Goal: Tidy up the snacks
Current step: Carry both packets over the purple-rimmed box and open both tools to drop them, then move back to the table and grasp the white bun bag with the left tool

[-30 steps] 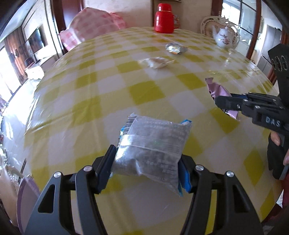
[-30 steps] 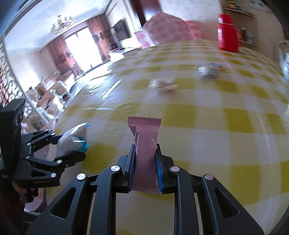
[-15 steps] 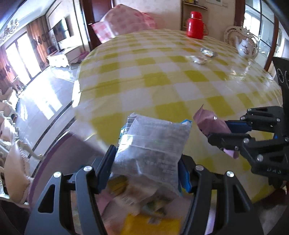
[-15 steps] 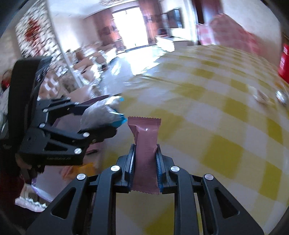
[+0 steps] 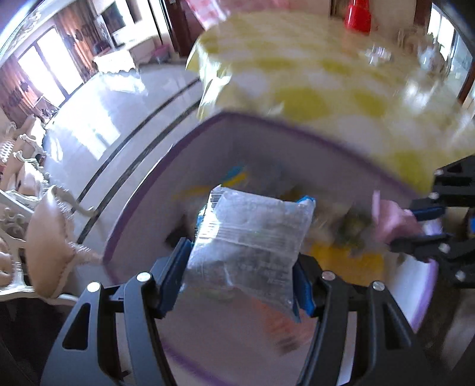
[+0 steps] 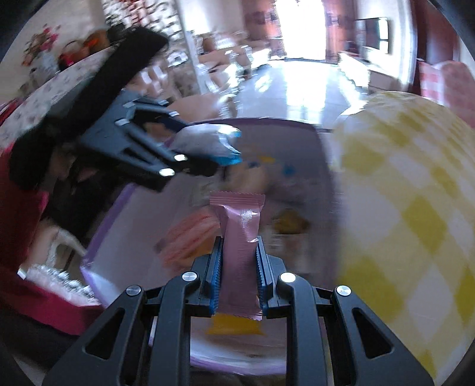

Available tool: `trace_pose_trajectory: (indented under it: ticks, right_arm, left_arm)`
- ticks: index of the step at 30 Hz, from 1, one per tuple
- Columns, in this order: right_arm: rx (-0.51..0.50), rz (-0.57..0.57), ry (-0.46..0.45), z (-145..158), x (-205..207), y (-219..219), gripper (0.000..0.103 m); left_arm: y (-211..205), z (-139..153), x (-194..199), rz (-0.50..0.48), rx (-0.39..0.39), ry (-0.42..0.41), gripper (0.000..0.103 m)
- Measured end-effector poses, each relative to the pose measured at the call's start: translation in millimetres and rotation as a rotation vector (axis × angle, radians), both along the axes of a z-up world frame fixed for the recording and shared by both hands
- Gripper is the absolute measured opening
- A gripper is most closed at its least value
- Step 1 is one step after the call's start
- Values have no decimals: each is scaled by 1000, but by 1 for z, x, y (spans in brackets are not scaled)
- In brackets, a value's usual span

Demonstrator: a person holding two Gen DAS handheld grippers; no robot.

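Both grippers had swung off the tabletop (image 5: 311,74) to above the purple-rimmed bin (image 5: 139,207) — left gripper (image 5: 240,267) clamped the clear packet (image 5: 249,237), right gripper (image 6: 239,276) the pink bar (image 6: 240,237).

A home's living-dining room: checked-cloth table (image 5: 311,86) at one o'clock, television (image 5: 114,14) at eleven, carved chair (image 5: 50,237) at nine.

Blurred snack packets (image 5: 350,231) inside the purple-rimmed box (image 5: 142,205), unreadable, indistinct.

Glossy clear-plastic packet (image 5: 249,237), matt pink ribbed wrapper (image 6: 240,255), seemingly smooth plastic purple-rimmed bin (image 5: 166,166).
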State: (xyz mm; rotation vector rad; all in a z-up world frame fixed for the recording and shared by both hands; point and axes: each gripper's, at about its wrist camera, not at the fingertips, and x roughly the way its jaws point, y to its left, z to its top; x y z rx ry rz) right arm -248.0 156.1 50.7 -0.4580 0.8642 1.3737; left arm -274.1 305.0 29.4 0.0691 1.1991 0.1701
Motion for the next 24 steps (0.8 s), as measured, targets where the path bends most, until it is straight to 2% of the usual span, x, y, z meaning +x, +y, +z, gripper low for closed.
trace_pose_trajectory:
  ticks: [2, 3, 4, 5, 7, 10, 14, 18, 21, 24]
  right_arm:
    - [15, 110, 49, -1, -14, 6, 25]
    - [17, 148, 53, -1, -19, 6, 36]
    - [28, 158, 46, 1, -21, 5, 51]
    - [51, 144, 36, 4, -18, 0, 55]
    - [68, 89, 34, 9, -1, -9, 56]
    - [91, -60, 44, 14, 40, -33, 56]
    - [126, -283, 71, 14, 106, -86, 60]
    - [133, -545, 89, 7, 169, -146, 66]
    - [151, -740, 127, 3, 212, -202, 69]
    - [167, -852, 128, 0, 233, -243, 77]
  left_arm:
    - [5, -9, -6, -10, 23, 74, 67]
    - [8, -12, -7, -3, 25, 100, 70]
    - [11, -13, -8, 11, 44, 110, 74]
    - [14, -11, -7, 32, 71, 98, 83]
    - [18, -3, -2, 74, 87, 62, 89]
    - [16, 9, 16, 99, 67, -6, 93]
    - [-11, 21, 64, 32, 73, -82, 94]
    - [-53, 34, 125, -50, -50, -192, 99]
    - [-95, 35, 182, -113, -146, -218, 99]
    - [-150, 30, 241, -216, -168, -231, 99]
